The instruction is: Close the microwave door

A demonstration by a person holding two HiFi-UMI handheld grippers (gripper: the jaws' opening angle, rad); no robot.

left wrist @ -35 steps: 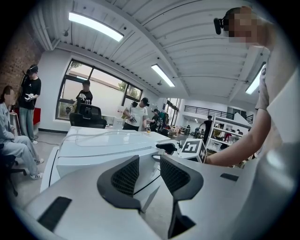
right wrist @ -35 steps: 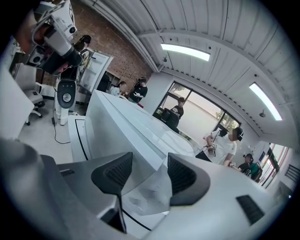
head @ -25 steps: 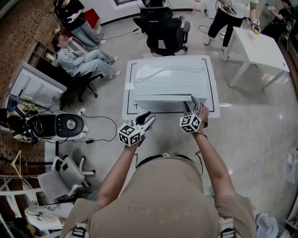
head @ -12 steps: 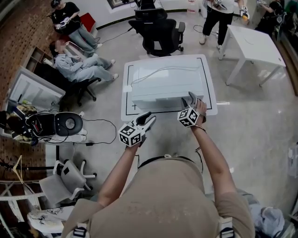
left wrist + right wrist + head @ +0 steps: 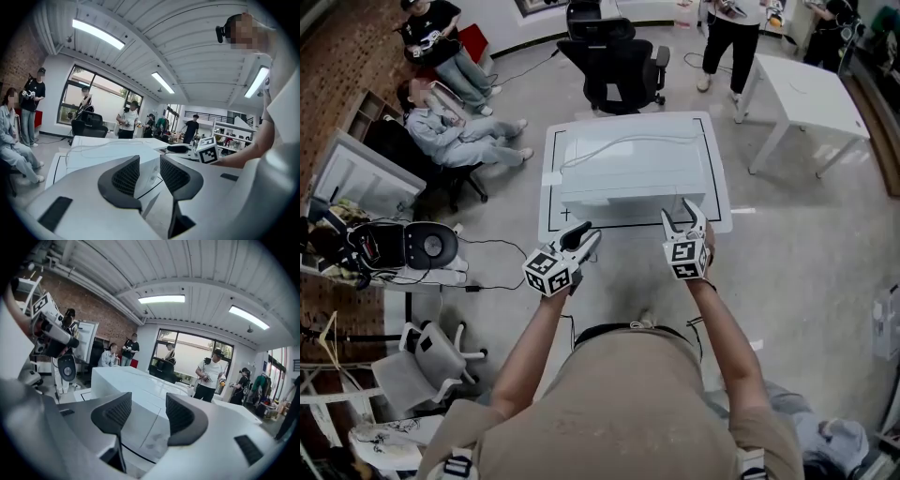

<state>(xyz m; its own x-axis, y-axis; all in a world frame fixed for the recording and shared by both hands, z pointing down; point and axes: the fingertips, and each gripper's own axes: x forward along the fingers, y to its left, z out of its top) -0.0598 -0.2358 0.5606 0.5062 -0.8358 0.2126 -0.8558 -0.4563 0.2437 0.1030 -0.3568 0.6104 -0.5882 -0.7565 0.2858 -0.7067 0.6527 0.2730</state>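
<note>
Toward the front edge of the tabletop (image 5: 720,202), the microwave (image 5: 628,169) sits with its door apparently flush. The left gripper (image 5: 581,237) is released and empty. The right gripper (image 5: 682,216) jaws have just been opening, with nothing between them. Both grippers stand off that edge, probably because no further push is needed.

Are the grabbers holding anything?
Nothing is held. The left gripper is open and empty; the right gripper has just been opening its jaws, nothing between them.
</note>
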